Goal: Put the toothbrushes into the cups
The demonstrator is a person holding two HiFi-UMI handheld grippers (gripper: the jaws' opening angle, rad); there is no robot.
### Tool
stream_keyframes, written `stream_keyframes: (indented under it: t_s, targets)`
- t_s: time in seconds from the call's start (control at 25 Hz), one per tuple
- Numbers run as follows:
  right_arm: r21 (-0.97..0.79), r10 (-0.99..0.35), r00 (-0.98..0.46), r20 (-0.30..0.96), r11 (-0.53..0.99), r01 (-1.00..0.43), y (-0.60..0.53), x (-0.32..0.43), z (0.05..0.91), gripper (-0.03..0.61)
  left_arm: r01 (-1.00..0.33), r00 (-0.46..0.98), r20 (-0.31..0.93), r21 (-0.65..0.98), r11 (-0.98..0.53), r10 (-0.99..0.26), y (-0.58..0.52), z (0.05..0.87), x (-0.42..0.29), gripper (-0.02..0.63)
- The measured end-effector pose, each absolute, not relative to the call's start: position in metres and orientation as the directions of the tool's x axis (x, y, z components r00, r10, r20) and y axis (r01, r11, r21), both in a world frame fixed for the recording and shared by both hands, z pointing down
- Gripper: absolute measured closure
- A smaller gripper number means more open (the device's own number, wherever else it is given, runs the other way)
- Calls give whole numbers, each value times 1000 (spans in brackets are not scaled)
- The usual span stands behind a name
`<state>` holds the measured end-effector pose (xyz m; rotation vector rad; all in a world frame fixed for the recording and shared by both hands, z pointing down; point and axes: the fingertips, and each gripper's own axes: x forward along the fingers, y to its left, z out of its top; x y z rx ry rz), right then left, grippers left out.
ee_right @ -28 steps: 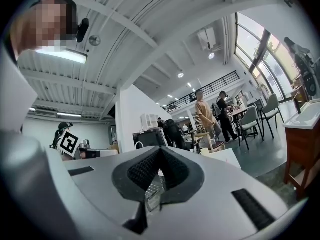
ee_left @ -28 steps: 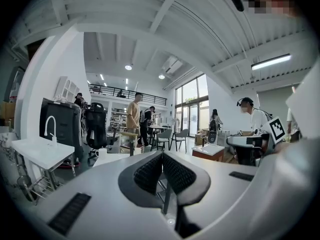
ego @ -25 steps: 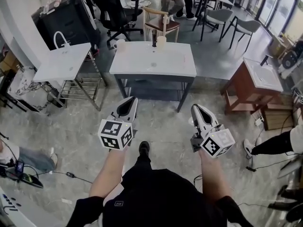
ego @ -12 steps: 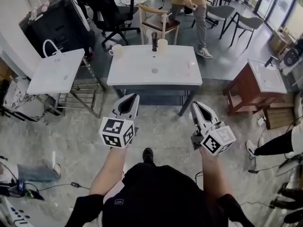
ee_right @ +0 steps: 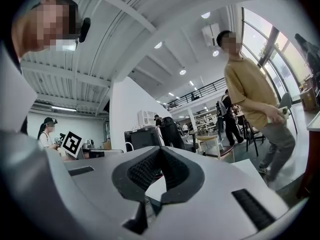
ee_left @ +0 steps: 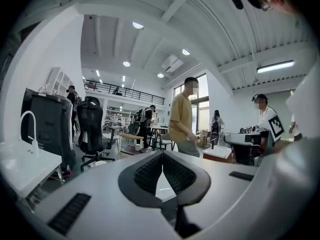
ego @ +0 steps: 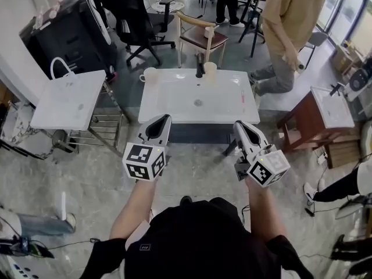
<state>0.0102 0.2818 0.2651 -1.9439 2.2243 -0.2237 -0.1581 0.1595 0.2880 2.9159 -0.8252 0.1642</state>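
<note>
A white sink-top table [ego: 174, 106] stands ahead of me. At its back edge a white mug [ego: 150, 75] sits on the left and a pale cup [ego: 210, 68] beside a dark faucet [ego: 200, 64]. A thin pinkish toothbrush [ego: 243, 96] lies near the table's right edge. My left gripper [ego: 164, 120] and right gripper [ego: 239, 125] are held side by side in front of the table's near edge, pointing at it, both shut with nothing between the pads. The left gripper [ee_left: 161, 154] and right gripper [ee_right: 159, 151] show closed jaws in their own views too.
A person in a yellow shirt [ego: 290, 28] walks just right of the table. A second white sink table [ego: 70, 97] stands on the left and a wooden cabinet with a basin [ego: 325, 106] on the right. A wooden chair [ego: 200, 34] and a black office chair [ego: 136, 22] are behind.
The table has come closer to both grippers as I walk towards it. The person in yellow has moved from behind the table to its right side.
</note>
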Motion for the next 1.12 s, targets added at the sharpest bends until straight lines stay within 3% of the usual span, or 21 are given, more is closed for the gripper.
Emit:
stream_keyframes:
  t_s: [0.52, 1.12]
  targets:
    - [-291, -987, -162, 15, 151, -945, 204, 57, 296, 551, -551, 831, 161, 101, -828, -533, 91, 311, -118, 597]
    - [-356, -971, -228, 67, 190, -915, 132, 242, 324, 551, -561, 821, 195, 94, -823, -537, 26, 313, 74, 597]
